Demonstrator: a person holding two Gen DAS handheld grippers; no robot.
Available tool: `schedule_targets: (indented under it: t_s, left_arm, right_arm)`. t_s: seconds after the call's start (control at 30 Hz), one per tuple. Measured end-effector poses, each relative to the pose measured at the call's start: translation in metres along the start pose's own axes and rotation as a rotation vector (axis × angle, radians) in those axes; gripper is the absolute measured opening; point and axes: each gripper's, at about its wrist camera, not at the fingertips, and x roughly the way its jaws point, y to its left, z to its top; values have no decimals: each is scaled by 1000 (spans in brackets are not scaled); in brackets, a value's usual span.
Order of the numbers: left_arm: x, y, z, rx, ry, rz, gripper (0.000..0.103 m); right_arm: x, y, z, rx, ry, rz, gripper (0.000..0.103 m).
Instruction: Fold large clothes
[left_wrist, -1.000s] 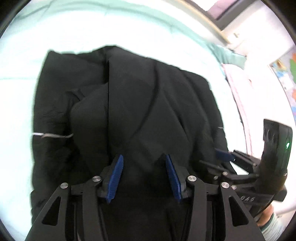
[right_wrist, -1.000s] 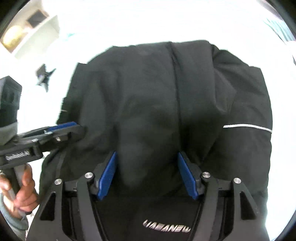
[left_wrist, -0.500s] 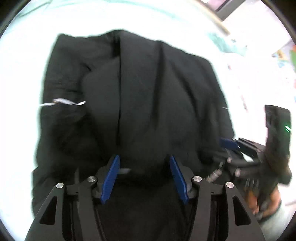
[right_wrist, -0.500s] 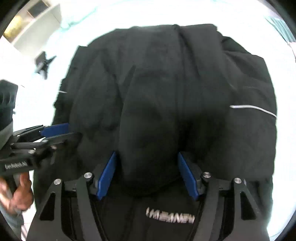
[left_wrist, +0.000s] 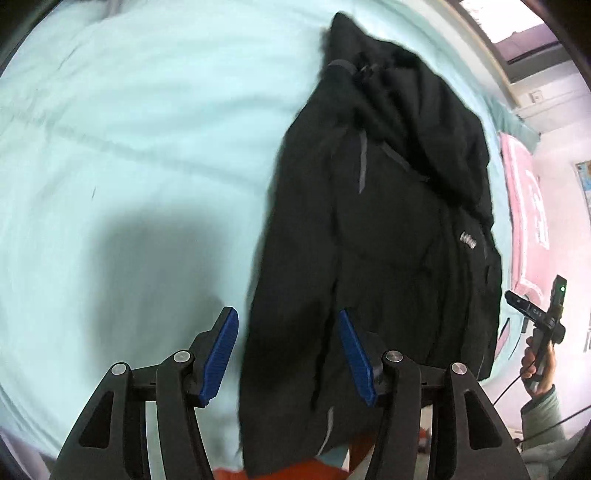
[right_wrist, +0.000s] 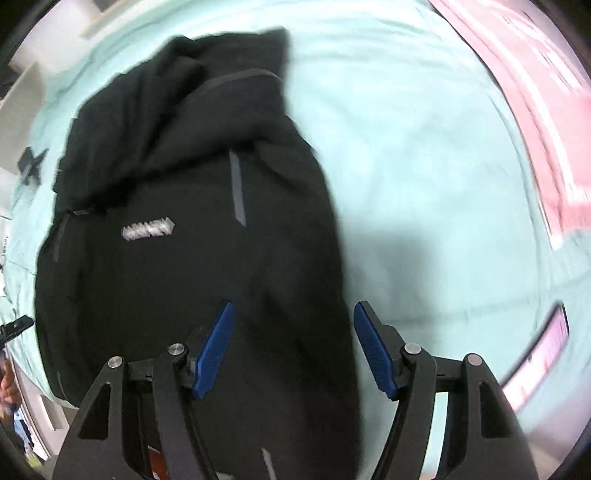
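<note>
A large black jacket (left_wrist: 388, 229) lies folded lengthwise on a pale mint bed sheet (left_wrist: 129, 147), its hood at the far end. It also shows in the right wrist view (right_wrist: 192, 240), with a silver logo on the chest. My left gripper (left_wrist: 288, 354) is open and empty above the jacket's near left edge. My right gripper (right_wrist: 291, 347) is open and empty above the jacket's near right edge. The right gripper also shows in the left wrist view (left_wrist: 532, 314), held off the bed at the far right.
A pink blanket (left_wrist: 532, 221) lies along the bed's right side, also in the right wrist view (right_wrist: 535, 92). Something orange (left_wrist: 295, 469) shows at the bottom edge below the jacket. A shelf (right_wrist: 22, 74) stands beyond the bed at the left.
Both grippers have pulled back and up from the jacket, and the views are far wider. The jacket now lies as a narrower long strip, with bare sheet on either side.
</note>
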Motion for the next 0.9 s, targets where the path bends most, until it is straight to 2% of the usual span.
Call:
schedule_targets:
  t_s: [0.13, 0.23, 0.3, 0.4, 0.5, 0.57, 0.63, 0.7, 0.73, 0.87, 0.9]
  left_arm:
    - [14, 4, -14, -51, 46, -20, 58]
    - [29, -5, -16, -44, 78, -35, 58]
    - [29, -14, -18, -24, 102, -84, 58]
    - [22, -33, -16, 13, 80, -161, 62]
    - [24, -33, -16, -21, 68, -244, 66]
    - [38, -24, -18, -71, 85, -249, 66]
    - [52, -17, -23, -88, 118, -208, 66]
    - [57, -16, -30, -86, 148, -180, 66]
    - [56, -23, -31, -79, 144, -196, 66]
    - [15, -66, -23, -5, 60, -444, 66]
    - [12, -72, -20, 6, 51, -457, 66]
  right_arm:
    - [6, -9, -19, 6, 34, -19, 70]
    - [11, -10, -31, 15, 63, -30, 70]
    - [11, -13, -41, 18, 79, -39, 70]
    - [8, -19, -57, 22, 99, -36, 70]
    - [8, -25, -71, 29, 112, -36, 69]
    - [11, -29, -79, 42, 120, -39, 64]
    - [19, -32, -86, 65, 137, 5, 46]
    - [20, -27, -90, 69, 146, 72, 41]
    - [16, -20, -90, 47, 137, 95, 40]
    - [-16, 4, -84, 4, 75, 238, 40]
    - [-25, 10, -82, 2, 53, 297, 40]
